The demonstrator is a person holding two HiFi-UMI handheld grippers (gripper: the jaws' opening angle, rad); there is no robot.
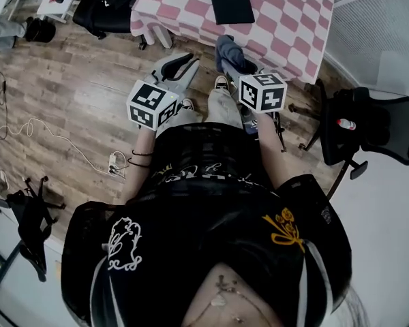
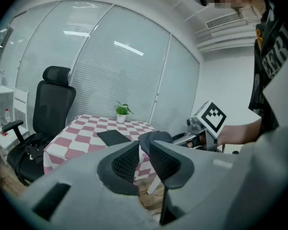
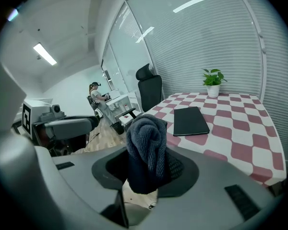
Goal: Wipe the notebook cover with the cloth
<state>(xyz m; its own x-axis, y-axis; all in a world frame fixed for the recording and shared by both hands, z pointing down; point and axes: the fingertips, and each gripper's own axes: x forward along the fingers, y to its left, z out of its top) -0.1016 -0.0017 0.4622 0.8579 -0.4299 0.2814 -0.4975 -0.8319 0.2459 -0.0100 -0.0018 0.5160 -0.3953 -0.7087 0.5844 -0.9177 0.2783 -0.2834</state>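
A black notebook [image 1: 230, 1] lies flat on the pink-and-white checked table [image 1: 286, 19], well ahead of both grippers. My right gripper [image 1: 230, 56] is shut on a bunched dark blue-grey cloth [image 1: 226, 48], held in the air short of the table's near edge. In the right gripper view the cloth [image 3: 146, 143] stands up between the jaws of that gripper [image 3: 146, 162], with the notebook [image 3: 190, 120] beyond it. My left gripper [image 1: 179, 70] hangs over the wooden floor left of the right one. Its jaws [image 2: 144, 150] stand slightly apart with nothing between them; the notebook [image 2: 114, 137] and cloth [image 2: 153, 138] show past them.
A black office chair [image 1: 375, 125] stands right of the table and another [image 1: 105, 5] at its left end. A small potted plant [image 3: 212, 83] sits at the table's far side. A power strip with cables [image 1: 116, 162] lies on the floor. A person [image 3: 97, 97] sits far off.
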